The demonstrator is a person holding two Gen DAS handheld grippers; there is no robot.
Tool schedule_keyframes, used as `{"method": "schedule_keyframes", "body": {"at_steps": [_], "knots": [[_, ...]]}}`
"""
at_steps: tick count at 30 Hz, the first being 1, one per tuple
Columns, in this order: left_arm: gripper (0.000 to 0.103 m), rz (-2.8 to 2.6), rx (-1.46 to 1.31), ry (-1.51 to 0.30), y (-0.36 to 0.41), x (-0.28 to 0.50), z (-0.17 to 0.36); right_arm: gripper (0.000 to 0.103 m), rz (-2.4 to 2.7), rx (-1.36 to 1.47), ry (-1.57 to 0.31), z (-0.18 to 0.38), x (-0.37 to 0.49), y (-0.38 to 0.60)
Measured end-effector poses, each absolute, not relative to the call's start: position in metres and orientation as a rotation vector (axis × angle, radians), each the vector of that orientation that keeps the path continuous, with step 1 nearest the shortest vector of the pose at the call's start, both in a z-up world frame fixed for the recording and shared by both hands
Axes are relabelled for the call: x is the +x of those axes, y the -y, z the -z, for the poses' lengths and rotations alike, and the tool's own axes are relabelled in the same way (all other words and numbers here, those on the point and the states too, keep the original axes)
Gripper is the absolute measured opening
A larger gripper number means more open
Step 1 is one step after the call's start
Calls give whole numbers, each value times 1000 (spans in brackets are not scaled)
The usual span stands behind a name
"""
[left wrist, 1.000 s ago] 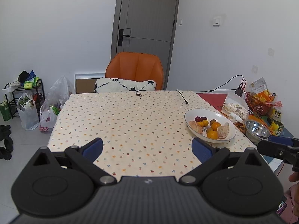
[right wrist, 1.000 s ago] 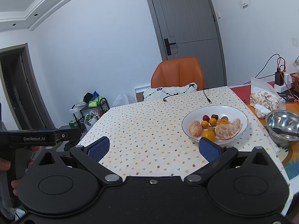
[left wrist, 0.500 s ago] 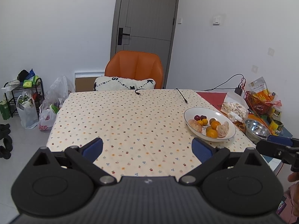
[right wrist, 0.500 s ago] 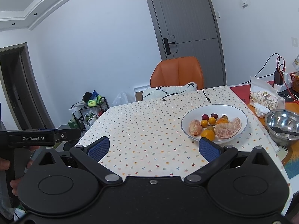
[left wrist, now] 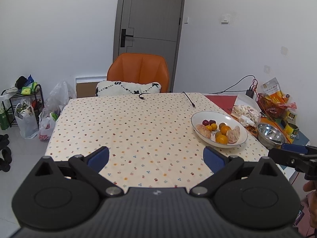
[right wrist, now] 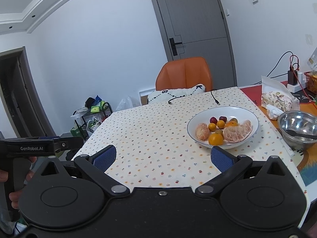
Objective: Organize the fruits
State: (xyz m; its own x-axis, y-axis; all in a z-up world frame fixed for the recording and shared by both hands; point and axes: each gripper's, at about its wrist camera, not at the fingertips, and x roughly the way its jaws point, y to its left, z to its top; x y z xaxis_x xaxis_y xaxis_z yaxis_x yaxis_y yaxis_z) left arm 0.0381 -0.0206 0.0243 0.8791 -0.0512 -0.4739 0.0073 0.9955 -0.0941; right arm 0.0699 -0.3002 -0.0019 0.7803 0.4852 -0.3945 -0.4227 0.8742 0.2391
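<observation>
A white bowl (left wrist: 200, 119) (right wrist: 251, 117) stands on the right of the dotted tablecloth. It holds two peeled citrus pieces (right wrist: 237, 133), several small oranges (right wrist: 216, 139) and two dark red plums (right wrist: 213, 120). My left gripper (left wrist: 156, 157) is open and empty above the table's near edge, left of the bowl. My right gripper (right wrist: 162, 158) is open and empty, just in front of the bowl. Each gripper shows at the edge of the other's view.
A steel bowl (right wrist: 297, 126) with a spoon sits right of the fruit bowl, beside a tissue pack (right wrist: 277, 99) and snack clutter (left wrist: 275, 101). Two cable ends (left wrist: 190, 100) lie at the far edge. An orange chair (left wrist: 138, 71) stands behind.
Both views have drifted slightly back and up from the table; the bowl sits a little farther away. Both grippers stay open.
</observation>
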Motion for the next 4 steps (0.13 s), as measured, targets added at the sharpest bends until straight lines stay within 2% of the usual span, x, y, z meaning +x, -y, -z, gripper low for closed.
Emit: {"method": "schedule_keyframes", "body": {"at_steps": [4], "knots": [[100, 37, -92, -497, 22, 40, -24, 103, -491, 141, -465, 3, 71, 301]]}}
